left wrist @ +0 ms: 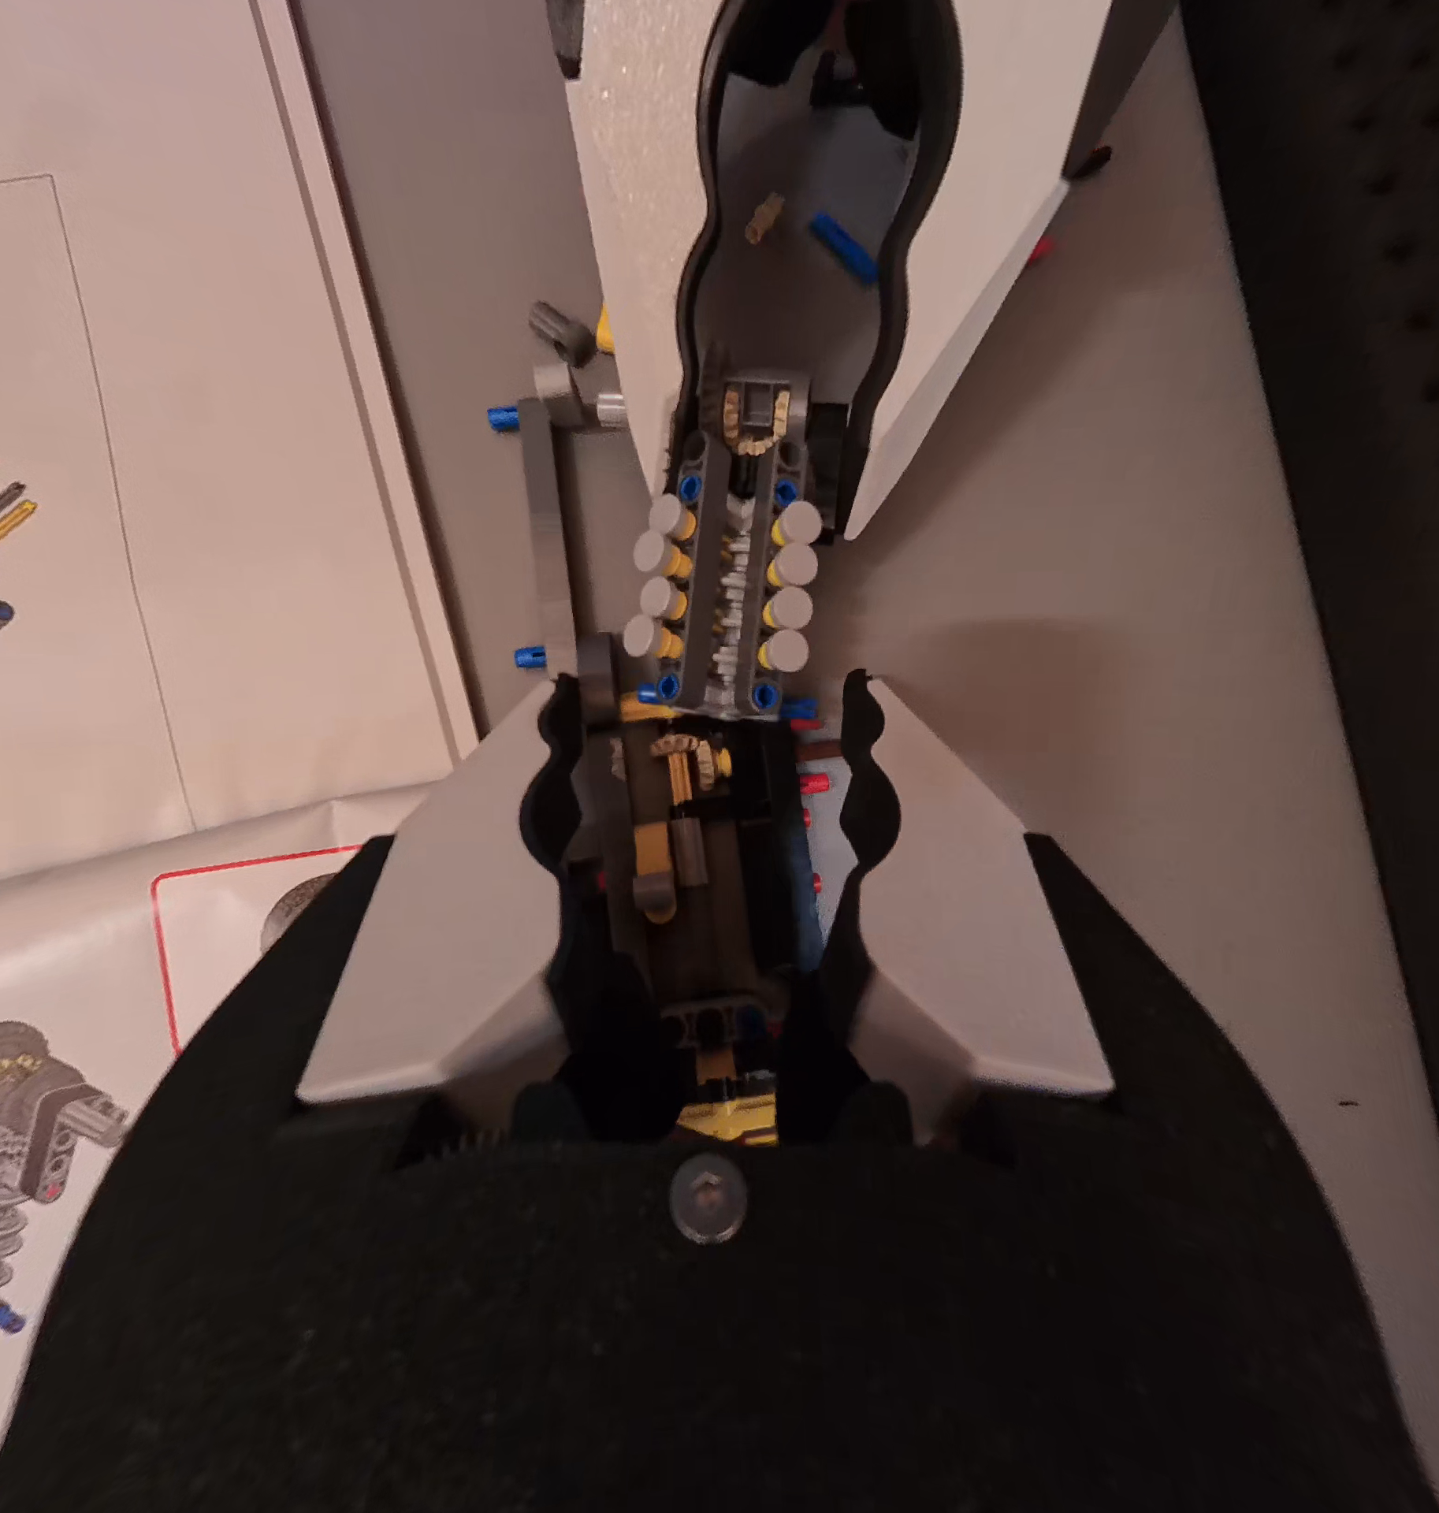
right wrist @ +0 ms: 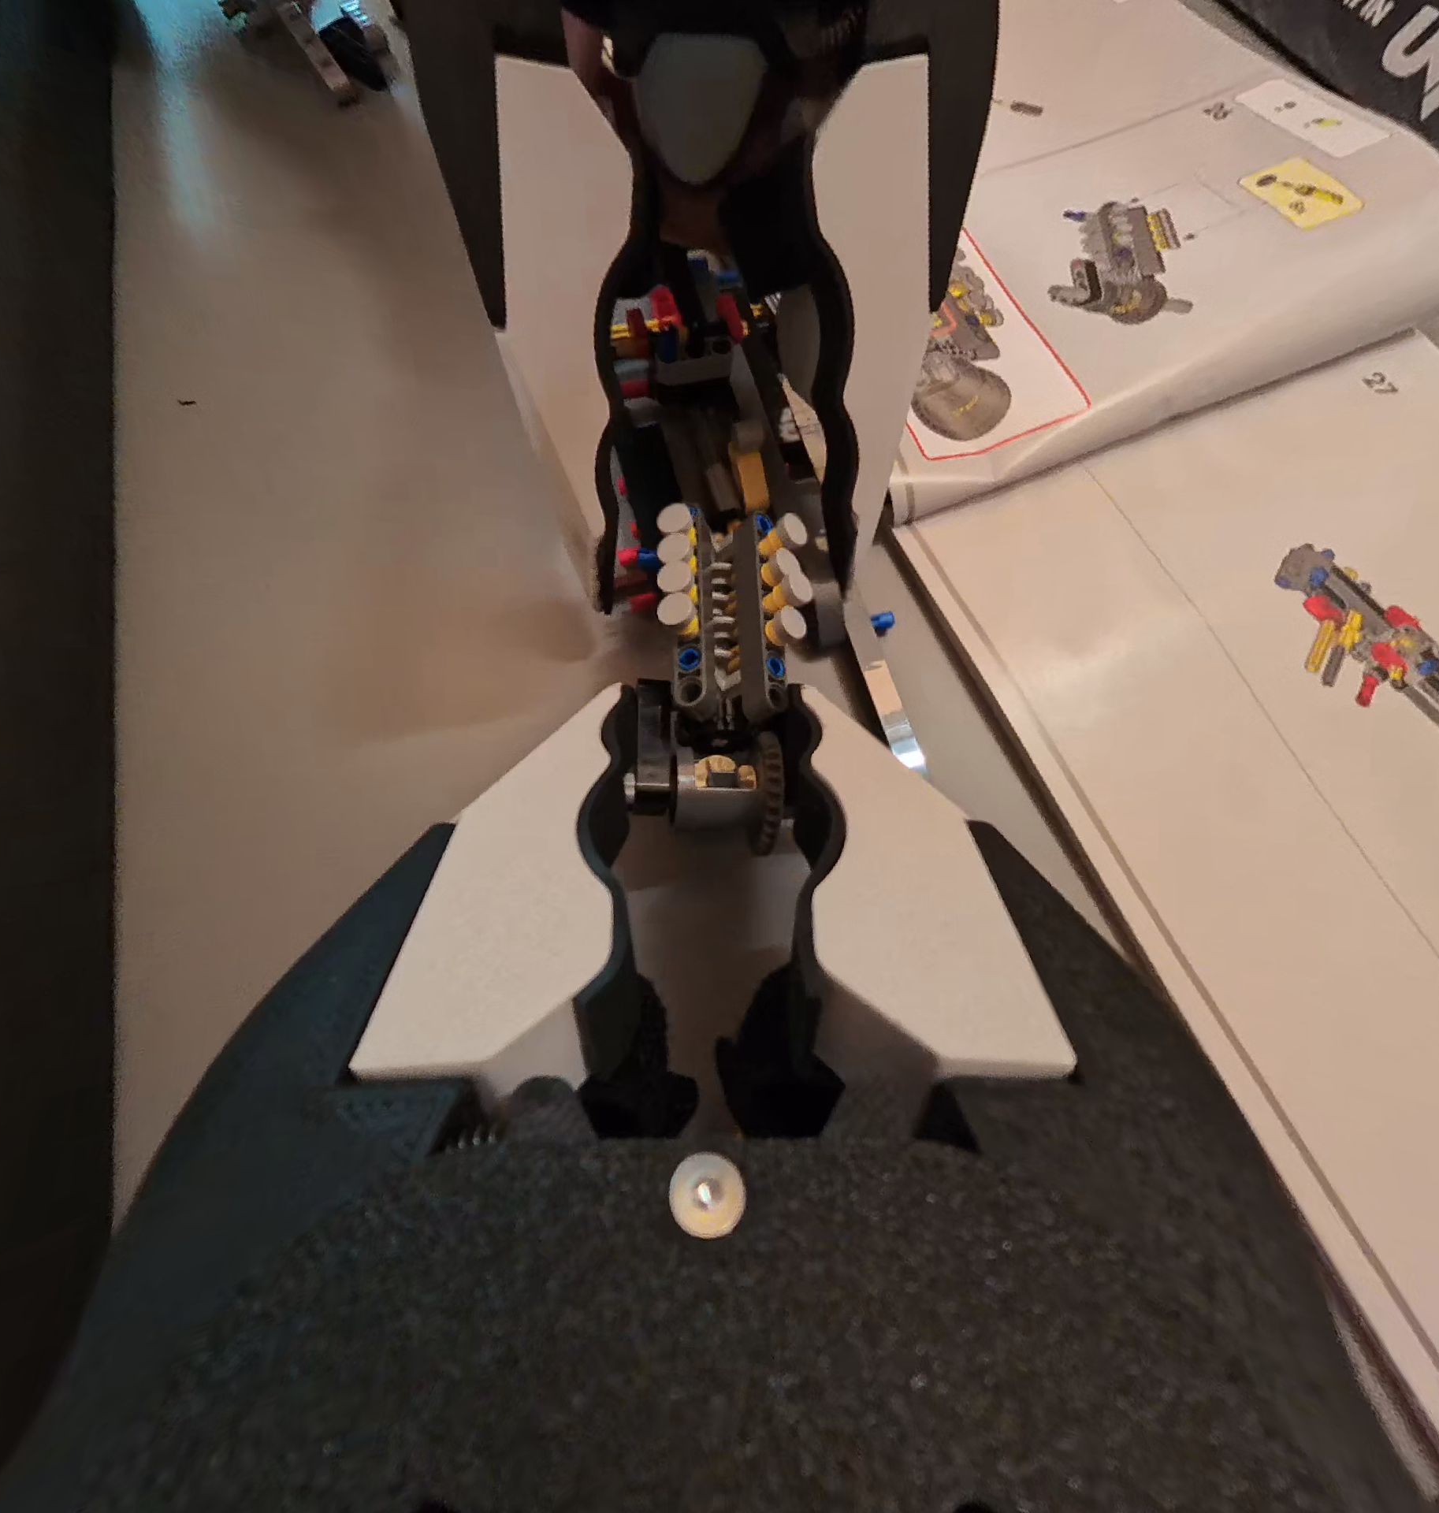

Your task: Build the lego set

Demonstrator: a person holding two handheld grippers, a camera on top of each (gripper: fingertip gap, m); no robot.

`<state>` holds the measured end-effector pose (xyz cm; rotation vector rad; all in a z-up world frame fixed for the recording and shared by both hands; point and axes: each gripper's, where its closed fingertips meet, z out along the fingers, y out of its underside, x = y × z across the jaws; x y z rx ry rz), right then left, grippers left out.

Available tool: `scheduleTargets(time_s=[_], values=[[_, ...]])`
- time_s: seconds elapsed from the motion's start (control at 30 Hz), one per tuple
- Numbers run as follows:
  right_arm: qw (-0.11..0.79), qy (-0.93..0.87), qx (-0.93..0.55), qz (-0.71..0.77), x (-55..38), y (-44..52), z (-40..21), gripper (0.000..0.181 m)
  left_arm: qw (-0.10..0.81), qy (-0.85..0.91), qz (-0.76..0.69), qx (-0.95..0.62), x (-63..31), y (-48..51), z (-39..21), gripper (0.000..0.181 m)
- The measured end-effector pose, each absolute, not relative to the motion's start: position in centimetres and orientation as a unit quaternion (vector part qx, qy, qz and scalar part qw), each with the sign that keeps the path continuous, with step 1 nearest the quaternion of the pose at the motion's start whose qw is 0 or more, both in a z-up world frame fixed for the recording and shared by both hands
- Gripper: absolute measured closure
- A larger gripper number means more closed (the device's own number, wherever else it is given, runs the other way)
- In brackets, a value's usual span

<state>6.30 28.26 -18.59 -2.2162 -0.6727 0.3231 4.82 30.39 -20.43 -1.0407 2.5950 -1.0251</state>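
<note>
Left wrist view: left gripper (left wrist: 704, 819) clenched on lego chassis (left wrist: 700, 860) | right gripper (right wrist: 712, 770) grasping its engine end (right wrist: 720, 786) | instruction booklet (right wrist: 1191, 573) along bench (right wrist: 331, 491) edge

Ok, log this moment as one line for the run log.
left gripper: shut on lego chassis end | right gripper: shut on gear end | lego engine block: spans between grippers | instruction booklet: open alongside
</note>
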Motion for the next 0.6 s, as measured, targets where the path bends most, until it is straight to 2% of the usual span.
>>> scheduleTargets(time_s=[0.3,0.6], values=[[0.355,-0.281,-0.883,0.125,6.5,28.5,-19.1,0.146,0.093,0.880,-0.337,-0.323,4.9,30.6,-20.6,0.132],[0.346,-0.315,-0.881,0.067,7.3,28.3,-19.7,0.146,0.100,0.883,-0.342,-0.306,5.0,30.7,-20.6,0.133]])
